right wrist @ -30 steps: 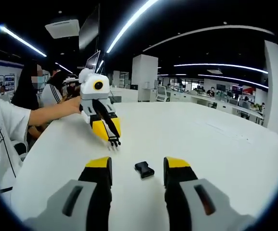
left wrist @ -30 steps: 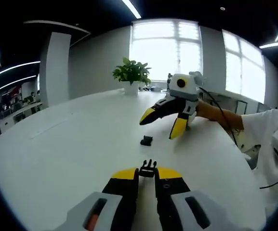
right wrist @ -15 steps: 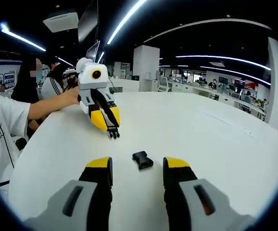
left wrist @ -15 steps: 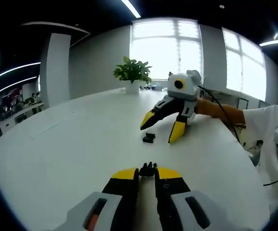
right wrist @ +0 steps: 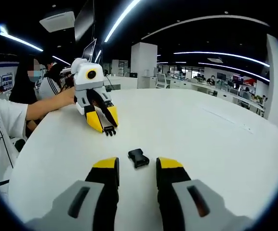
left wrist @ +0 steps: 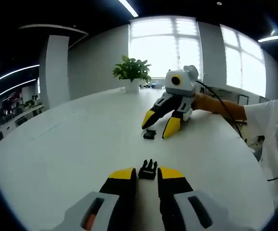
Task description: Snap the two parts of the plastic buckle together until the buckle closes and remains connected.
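Table: wide white table (left wrist: 71,144), its curved far edge well beyond both grippers; bare surface spreads on every side of the 2 buckle parts.
Left gripper: left gripper (left wrist: 147,174) clenched on the pronged buckle half (left wrist: 148,170), prongs pointing forward past the yellow tips; in the right gripper view the left gripper (right wrist: 106,126) slants down toward the table, the pronged half (right wrist: 109,130) at its tip, a bare forearm (right wrist: 47,105) behind it.
Right gripper: right gripper (right wrist: 136,166) released, jaws apart and low over the table on either side of the socket buckle half (right wrist: 138,158).
Socket half: lies flat on the table, between the right gripper's (left wrist: 160,126) tips in the left gripper view (left wrist: 149,134).
Far edge: potted plant (left wrist: 131,72) by the windows.
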`<state>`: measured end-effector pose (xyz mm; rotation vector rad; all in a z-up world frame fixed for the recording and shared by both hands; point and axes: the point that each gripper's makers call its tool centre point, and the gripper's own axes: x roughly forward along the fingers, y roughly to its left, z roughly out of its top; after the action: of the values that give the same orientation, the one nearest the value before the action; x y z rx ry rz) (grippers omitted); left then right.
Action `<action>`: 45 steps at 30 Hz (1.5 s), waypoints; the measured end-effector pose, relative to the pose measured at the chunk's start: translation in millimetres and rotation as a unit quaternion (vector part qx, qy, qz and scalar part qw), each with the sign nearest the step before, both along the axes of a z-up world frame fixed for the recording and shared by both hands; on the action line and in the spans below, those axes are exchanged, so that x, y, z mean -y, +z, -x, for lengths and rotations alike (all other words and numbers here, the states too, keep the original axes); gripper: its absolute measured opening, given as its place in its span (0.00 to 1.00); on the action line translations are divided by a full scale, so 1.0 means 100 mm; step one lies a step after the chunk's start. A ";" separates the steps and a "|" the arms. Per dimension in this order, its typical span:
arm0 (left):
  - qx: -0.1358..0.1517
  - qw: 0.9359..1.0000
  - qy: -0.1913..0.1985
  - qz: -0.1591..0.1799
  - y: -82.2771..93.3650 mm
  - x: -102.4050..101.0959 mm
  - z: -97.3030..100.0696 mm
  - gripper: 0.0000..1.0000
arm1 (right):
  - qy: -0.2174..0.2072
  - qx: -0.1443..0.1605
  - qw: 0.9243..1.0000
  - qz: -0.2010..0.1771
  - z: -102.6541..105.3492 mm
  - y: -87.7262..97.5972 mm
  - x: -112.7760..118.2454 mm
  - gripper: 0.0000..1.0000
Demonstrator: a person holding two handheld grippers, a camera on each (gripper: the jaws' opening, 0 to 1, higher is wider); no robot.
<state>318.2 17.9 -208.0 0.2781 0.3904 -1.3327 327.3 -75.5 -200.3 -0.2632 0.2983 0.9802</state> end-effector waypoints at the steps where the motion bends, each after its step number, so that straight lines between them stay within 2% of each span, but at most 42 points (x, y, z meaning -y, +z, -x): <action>1: -0.001 1.000 -0.001 0.000 0.00 0.00 0.00 0.16 | -0.002 -0.001 1.000 0.000 0.00 0.00 0.00 0.23; 7: -0.001 1.000 -0.007 0.002 0.00 0.03 0.02 0.13 | 0.005 -0.006 1.000 -0.001 -0.02 0.00 -0.05 0.13; 10: -0.001 1.000 -0.006 0.003 -0.01 0.04 0.03 0.13 | 0.005 -0.011 1.000 -0.002 -0.01 0.01 -0.06 0.12; 12: -0.003 1.000 -0.004 0.004 -0.01 0.03 0.02 0.12 | 0.007 -0.013 1.000 -0.012 0.00 0.04 -0.06 0.12; 13: -0.005 1.000 -0.004 0.005 0.00 0.03 0.01 0.12 | 0.007 -0.014 0.999 -0.028 0.00 0.09 -0.08 0.12; 15: -0.011 1.000 -0.003 0.013 0.03 0.02 0.00 0.12 | 0.012 -0.012 0.999 -0.037 0.02 0.13 -0.09 0.12; 19: -0.025 0.998 -0.007 0.052 0.17 0.02 0.04 0.12 | 0.034 -0.006 0.998 -0.057 0.12 0.22 -0.16 0.12; 26: -0.012 0.997 -0.032 0.067 0.28 0.06 0.20 0.12 | 0.075 0.011 0.995 -0.073 0.27 0.29 -0.29 0.12; 31: -0.002 0.998 -0.038 0.055 0.23 0.09 0.23 0.12 | 0.085 0.008 0.994 -0.075 0.33 0.27 -0.34 0.12; 45: -0.002 0.997 -0.059 0.054 0.24 0.11 0.34 0.12 | 0.104 0.005 0.993 -0.053 0.42 0.15 -0.47 0.12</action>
<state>284.6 6.4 -184.2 0.2115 0.3074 -1.4658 285.5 -28.7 -185.3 -0.2042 0.2122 1.1958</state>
